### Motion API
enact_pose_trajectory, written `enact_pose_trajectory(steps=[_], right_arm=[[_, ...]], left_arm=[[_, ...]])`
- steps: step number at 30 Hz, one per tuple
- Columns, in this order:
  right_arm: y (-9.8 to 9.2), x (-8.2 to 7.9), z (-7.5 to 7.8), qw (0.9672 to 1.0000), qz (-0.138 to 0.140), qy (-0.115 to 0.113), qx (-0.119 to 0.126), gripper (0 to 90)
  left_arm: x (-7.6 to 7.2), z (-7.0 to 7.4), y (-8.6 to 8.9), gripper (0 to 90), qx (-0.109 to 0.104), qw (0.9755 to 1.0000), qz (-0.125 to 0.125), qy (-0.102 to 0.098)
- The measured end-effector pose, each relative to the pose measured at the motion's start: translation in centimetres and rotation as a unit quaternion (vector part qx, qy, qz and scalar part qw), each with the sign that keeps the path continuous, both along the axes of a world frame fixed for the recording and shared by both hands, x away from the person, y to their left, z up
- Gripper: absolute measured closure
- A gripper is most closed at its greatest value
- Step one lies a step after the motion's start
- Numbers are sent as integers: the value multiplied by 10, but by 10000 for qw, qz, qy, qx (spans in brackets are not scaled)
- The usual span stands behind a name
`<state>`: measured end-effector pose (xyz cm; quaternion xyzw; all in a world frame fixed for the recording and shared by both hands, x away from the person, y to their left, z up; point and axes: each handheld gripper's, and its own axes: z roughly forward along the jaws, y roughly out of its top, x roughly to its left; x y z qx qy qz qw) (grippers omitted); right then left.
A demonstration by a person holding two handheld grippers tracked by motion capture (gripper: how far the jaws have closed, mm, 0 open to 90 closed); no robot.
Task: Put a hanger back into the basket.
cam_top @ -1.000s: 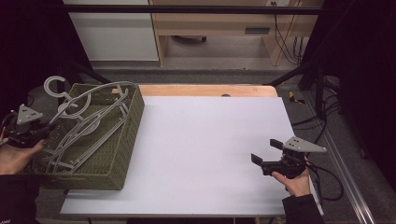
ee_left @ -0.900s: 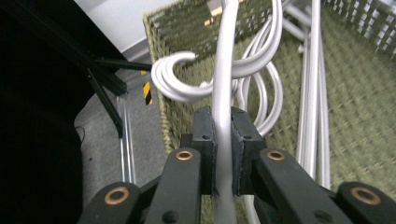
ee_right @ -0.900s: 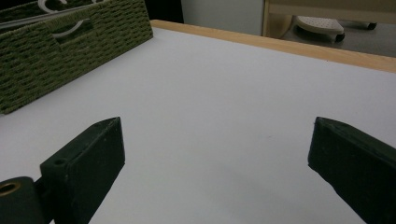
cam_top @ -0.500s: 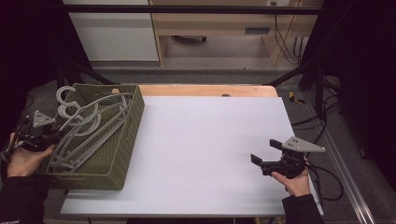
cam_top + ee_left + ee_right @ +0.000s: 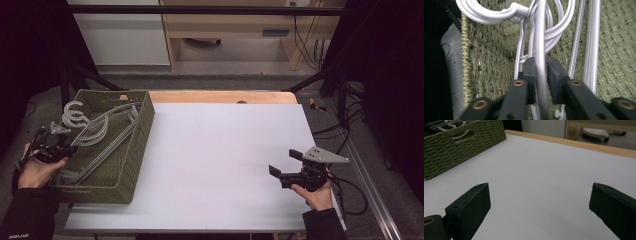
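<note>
Lowered into the woven basket [image 5: 135, 150] at the counter's [image 5: 220, 165] left edge, left tongs [image 5: 539, 72] have just been loosening around a white hanger [image 5: 540, 50]; right tongs [image 5: 286, 163] gape empty over open surface.

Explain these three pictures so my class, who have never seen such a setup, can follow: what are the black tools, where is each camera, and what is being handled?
A person at a white table holds a two-jaw tool in each hand. One camera looks down from above; the other two ride on the tools, looking along their black jaws. At the table's left stands a green woven basket of white hangers. The left gripper has one hanger's bar between its jaws, which have just been opening; a gap shows on one side. The right gripper waits open above the table, holding nothing.
</note>
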<state>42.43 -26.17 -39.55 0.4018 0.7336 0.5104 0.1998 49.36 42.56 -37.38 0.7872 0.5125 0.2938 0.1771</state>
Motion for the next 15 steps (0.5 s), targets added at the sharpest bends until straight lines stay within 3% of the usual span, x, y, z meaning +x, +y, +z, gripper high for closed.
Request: enact_pose_trajectory(steps=[4, 9, 12, 15], right_arm=[[0, 0, 0, 10000, -12, -5, 9, 39], [-1, -1, 1, 10000, -29, -34, 37, 39], [-2, -1, 1, 9999, -46, -83, 44, 39], [-1, -1, 1, 9999, -67, -109, 61, 37]], left_arm=[[-6, 7, 2, 697, -137, 9998, 41, -171], [-19, 19, -5, 638, -521, 9974, -60, -491], [-29, 24, -17, 560, -809, 9932, -275, -785], [-39, 27, -33, 478, -1193, 9860, -518, -1042]])
